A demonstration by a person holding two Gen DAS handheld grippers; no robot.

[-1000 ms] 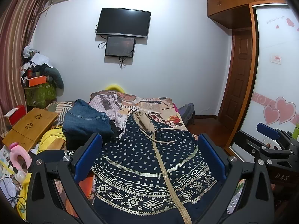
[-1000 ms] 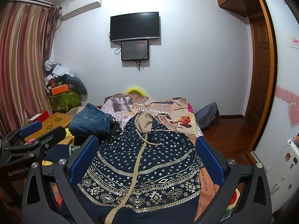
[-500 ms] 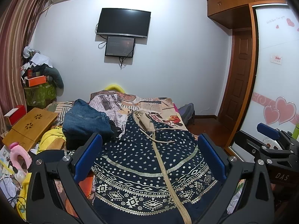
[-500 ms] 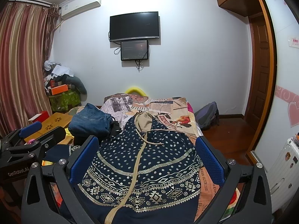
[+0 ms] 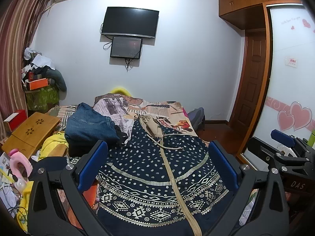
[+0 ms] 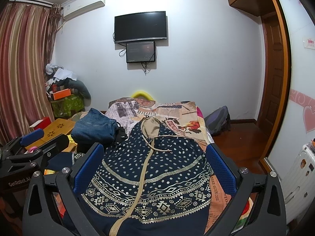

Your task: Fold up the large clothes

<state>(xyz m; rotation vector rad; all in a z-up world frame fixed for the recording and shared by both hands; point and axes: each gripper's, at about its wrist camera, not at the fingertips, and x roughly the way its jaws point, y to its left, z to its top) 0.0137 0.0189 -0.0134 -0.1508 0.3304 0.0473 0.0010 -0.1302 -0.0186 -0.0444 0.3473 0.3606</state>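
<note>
At your far left, near 9 o'clock, you have a wooden lap table (image 5: 31,131) and a pink bottle (image 5: 18,162) among loose things, and just behind them, toward 10 o'clock, a pile of folded jeans (image 5: 90,125) sits on the bed (image 5: 171,108). Your left gripper (image 5: 157,163) is held wide, its blue pads far apart, and it grips nothing; it hovers above the hem end of the garment. The task's thing, the navy patterned hoodie (image 5: 149,169), lies flat along the bed from 6 o'clock up to 12 o'clock, with the beige zipper (image 5: 173,179) running up its middle and the beige hood (image 5: 151,125) at the far end, the drawstrings loose across the chest. Your right gripper (image 6: 155,161) is also spread wide and empty, and it hangs over the same hem area, slightly toward 3 o'clock. Compared with one second ago, almost nothing changes: both grippers stay in the same place and the hoodie does not move at all. I judge this means the folding is not yet started, and you are only lining up. The sleeves are not clearly visible; at 8 o'clock some dark patterned cloth (image 6: 61,159) may be one, but I cannot tell. At 3 o'clock the floor (image 6: 240,137) and a grey backpack (image 6: 218,122) are well apart from the work.
</note>
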